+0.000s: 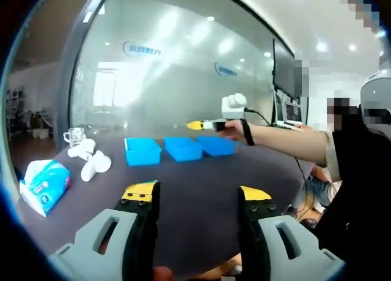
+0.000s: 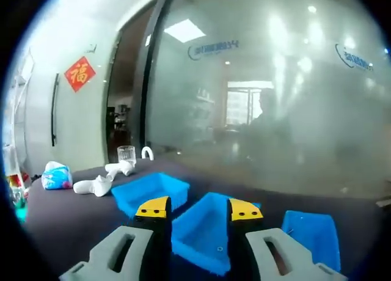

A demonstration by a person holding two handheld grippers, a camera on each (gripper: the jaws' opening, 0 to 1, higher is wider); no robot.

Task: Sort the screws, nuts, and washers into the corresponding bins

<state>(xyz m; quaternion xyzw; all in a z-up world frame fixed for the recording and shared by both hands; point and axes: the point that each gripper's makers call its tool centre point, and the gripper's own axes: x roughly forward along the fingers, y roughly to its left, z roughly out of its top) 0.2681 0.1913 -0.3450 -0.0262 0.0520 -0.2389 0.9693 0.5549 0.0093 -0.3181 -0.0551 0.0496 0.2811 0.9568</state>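
Dark grey oval desk: near edge curves just under the left tongs, far edge runs close along a frosted glass partition wall; a broad bare stretch of desk top lies between the left tongs and the bins, open for movement. Three shallow bright-blue rectangular plastic bins, set in a row near the far edge: left bin, middle bin, right bin, close beside one another; in the right gripper view they appear directly beyond the right tongs as left bin, middle bin and right bin. A small dark speck rests on the middle bin's floor; its kind cannot be told. Left tongs: grey arms with yellow-capped black tips, spread wide, holding nothing, over the bare desk. Right tongs: same make, tips moderately apart, holding nothing, raised above the bins; seen from the left gripper view in a person's outstretched hand above the right bin. Desk's left end: blue-and-white soft tissue pack, white crumpled cloth pieces, clear glass mug. Writing: blue logo lettering on the glass partition, mirrored and unreadable; red diamond paper sign with a gold character on the white wall beside a doorway.
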